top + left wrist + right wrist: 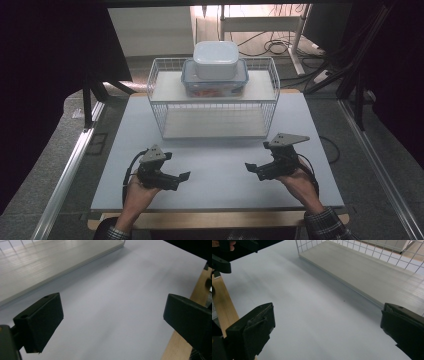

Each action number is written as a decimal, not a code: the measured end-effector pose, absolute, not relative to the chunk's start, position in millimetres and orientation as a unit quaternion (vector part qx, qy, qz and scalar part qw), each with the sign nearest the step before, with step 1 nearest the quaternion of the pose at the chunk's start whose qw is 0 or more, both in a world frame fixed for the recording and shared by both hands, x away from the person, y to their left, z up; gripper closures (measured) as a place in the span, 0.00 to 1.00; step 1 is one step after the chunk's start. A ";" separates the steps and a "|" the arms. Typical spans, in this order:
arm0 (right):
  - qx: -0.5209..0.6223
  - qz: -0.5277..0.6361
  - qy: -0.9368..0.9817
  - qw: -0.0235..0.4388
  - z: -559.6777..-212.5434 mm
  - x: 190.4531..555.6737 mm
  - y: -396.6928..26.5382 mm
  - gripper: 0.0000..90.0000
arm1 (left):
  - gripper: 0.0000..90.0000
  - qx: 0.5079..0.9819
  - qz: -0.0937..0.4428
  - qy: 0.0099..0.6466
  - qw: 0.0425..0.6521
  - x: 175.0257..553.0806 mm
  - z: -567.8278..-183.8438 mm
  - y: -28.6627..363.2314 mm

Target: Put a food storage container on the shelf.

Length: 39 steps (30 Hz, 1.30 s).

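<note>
White tub [215, 59] sits on the blue-lidded box [215, 79] on the wire rack's [160, 107] top shelf, at the desk's [220, 172] far edge. Left gripper [182, 177] and right gripper [250, 167] wait near the front edge, jaws apart. A one-sided lift could tip the stack.

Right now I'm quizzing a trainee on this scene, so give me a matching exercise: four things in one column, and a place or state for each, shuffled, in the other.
Things:
1. white tub
2. blue-lidded box
3. left gripper
4. wire rack

Places or states:
a. stands at the far side of the table
b. sits on the rack's upper shelf
c. open, low over the near table
d. stacked on another container

Pairs: 1-d, 2-b, 3-c, 4-a
</note>
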State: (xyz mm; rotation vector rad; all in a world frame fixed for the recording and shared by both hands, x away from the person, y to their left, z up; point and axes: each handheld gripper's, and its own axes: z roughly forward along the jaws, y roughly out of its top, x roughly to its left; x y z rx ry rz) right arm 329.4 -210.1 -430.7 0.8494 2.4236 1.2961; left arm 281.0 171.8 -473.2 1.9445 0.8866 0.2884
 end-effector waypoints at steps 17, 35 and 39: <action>0.310 0.440 0.832 0.134 -456.7 322.0 -220.9 0.00 | 0.02 0.797 0.130 0.366 0.462 267.7 -493.5 175.7; 0.335 0.424 0.829 0.140 -477.5 315.0 -229.2 0.00 | 0.02 0.806 0.149 0.382 0.427 260.1 -512.4 182.7; 0.337 0.418 0.832 0.142 -481.6 313.3 -229.9 0.00 | 0.02 0.807 0.157 0.387 0.417 259.7 -516.5 184.4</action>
